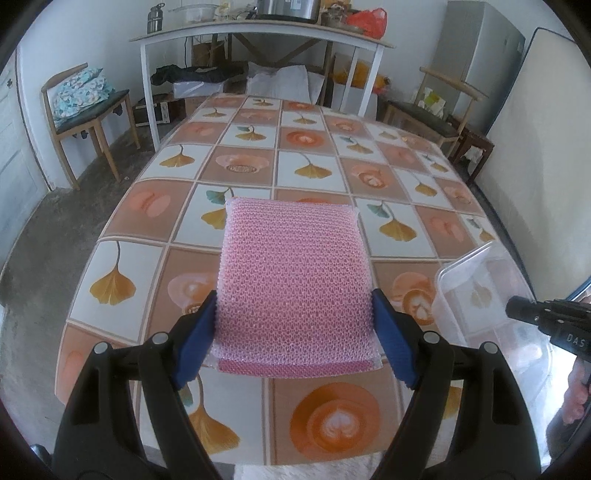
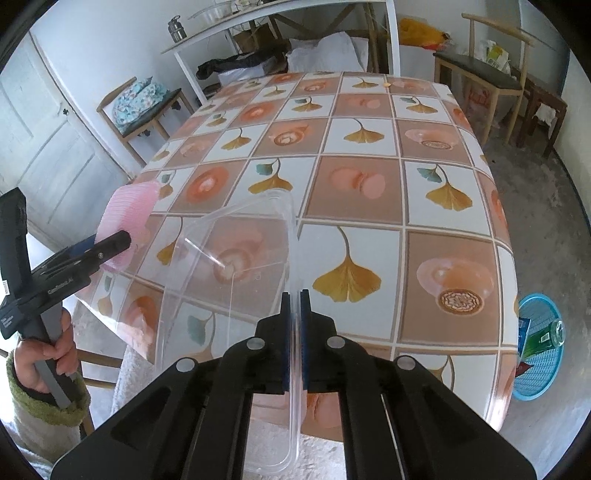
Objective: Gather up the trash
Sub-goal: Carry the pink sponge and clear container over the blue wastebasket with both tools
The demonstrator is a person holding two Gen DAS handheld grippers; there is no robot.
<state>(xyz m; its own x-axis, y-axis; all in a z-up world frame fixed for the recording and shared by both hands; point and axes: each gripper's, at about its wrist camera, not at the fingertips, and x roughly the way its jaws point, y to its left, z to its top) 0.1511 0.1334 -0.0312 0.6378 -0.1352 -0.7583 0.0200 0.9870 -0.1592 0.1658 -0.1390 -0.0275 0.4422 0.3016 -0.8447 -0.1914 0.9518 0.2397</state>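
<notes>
My left gripper point(image 1: 293, 308) is shut on a pink bubble-wrap pouch point(image 1: 291, 280) and holds it above the patterned table point(image 1: 314, 155); its blue pads press the pouch's two sides. The pouch also shows in the right wrist view point(image 2: 127, 212), at the left, with the left gripper under it. My right gripper point(image 2: 294, 295) is shut on the rim of a clear plastic container point(image 2: 229, 258), holding it tilted over the table's near left part. The container shows in the left wrist view point(image 1: 476, 288) at the right edge.
A blue basket point(image 2: 543, 347) with a green bottle and other trash stands on the floor right of the table. Wooden chairs point(image 1: 85, 110) stand on both sides. A white shelf table point(image 1: 258, 33) with pots and bags stands against the far wall.
</notes>
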